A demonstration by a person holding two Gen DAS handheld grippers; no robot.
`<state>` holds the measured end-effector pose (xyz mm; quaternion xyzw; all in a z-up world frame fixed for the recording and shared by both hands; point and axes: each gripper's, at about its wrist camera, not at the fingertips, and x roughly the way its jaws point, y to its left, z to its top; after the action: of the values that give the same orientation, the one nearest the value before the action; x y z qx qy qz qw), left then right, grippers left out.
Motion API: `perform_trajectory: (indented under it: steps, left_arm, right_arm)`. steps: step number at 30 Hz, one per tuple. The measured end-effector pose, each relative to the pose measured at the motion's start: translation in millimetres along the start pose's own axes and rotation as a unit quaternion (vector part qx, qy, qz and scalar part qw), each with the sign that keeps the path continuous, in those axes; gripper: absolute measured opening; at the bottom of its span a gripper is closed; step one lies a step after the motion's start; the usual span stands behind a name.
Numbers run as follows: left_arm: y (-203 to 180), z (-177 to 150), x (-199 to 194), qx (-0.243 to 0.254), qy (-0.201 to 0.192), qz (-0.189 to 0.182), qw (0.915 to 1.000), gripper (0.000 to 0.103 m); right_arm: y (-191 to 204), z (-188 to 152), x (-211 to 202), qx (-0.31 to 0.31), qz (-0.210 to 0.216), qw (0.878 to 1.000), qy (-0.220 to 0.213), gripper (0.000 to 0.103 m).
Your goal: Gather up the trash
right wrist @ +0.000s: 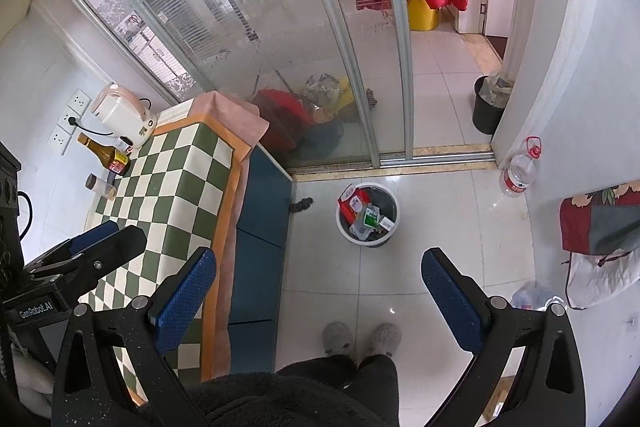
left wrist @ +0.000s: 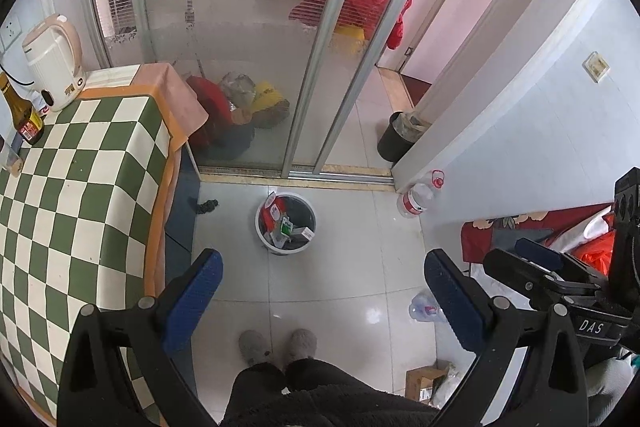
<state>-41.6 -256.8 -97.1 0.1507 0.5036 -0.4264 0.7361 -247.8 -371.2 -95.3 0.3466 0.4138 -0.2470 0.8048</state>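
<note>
A white trash bin [left wrist: 280,249] [right wrist: 362,241] with a dark liner stands on the tiled floor, holding wrappers and small cartons. A crushed clear plastic bottle [left wrist: 423,308] [right wrist: 534,297] lies on the floor to the right. A small dark clump [left wrist: 207,205] [right wrist: 302,204] lies by the cabinet foot. My left gripper [left wrist: 324,297] [right wrist: 108,239] is open and empty, high above the floor. My right gripper [right wrist: 318,297] [left wrist: 520,255] is also open and empty, beside the left one.
A table with a green checked cloth [left wrist: 80,207] [right wrist: 180,195] at left carries a kettle [left wrist: 54,63] and a brown bottle [left wrist: 22,115]. A large water bottle [left wrist: 418,199], a black bin [left wrist: 396,137] and a cardboard box [left wrist: 424,383] stand around. The person's slippered feet [left wrist: 278,345] are below.
</note>
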Motion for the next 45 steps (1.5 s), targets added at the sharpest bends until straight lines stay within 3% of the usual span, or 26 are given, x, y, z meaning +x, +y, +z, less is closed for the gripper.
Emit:
perform_trajectory:
  steps: [45]
  left_arm:
    - [-10.8,-5.2,7.1,0.001,0.018,-0.016,0.9997,0.103]
  right_arm:
    - [-4.0,-11.4,-0.8,0.021,0.001,1.0,0.004,0.103]
